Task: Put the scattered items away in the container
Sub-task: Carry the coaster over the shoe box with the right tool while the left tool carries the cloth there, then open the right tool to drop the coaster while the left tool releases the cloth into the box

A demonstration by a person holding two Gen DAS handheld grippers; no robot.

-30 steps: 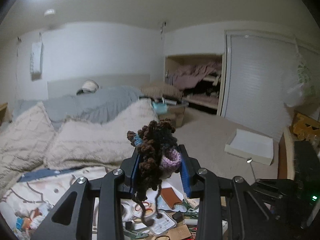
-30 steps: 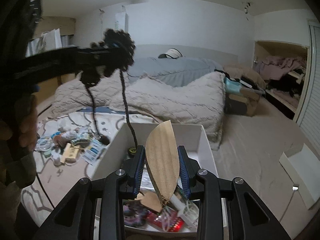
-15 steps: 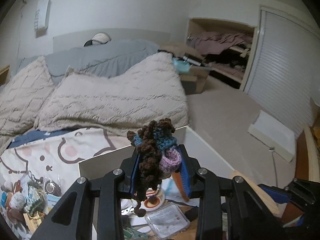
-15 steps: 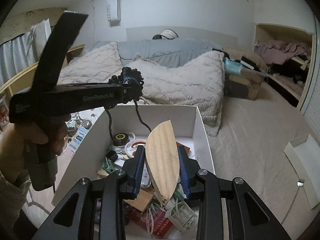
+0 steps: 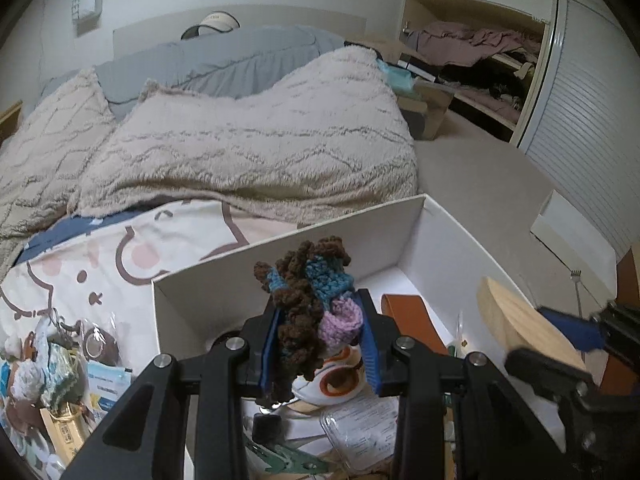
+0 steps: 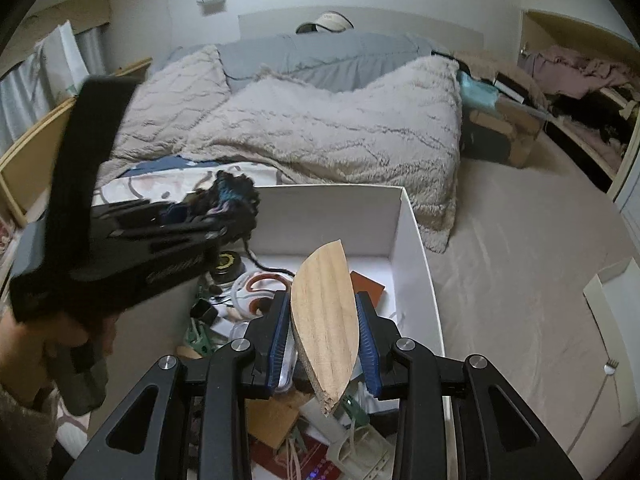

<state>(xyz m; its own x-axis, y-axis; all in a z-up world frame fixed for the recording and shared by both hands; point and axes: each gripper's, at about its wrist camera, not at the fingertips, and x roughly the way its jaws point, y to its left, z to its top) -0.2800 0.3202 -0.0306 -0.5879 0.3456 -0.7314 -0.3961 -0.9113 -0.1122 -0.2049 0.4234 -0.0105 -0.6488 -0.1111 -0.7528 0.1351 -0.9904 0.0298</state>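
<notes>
Both cameras ride low on the handheld tools, each looking forward along its own two fingers and tilted down into the white box [image 5: 288,264] from close above. The left wrist view sits at the box's left side, facing across it toward the bed [image 5: 248,148] and the closet [image 5: 472,64] at the far right. The right wrist view hangs over the near end, facing the bed straight on. They share the box interior, the bed and, I think, the same floor beyond.

Cluttered box [image 6: 416,240], far end bare
</notes>
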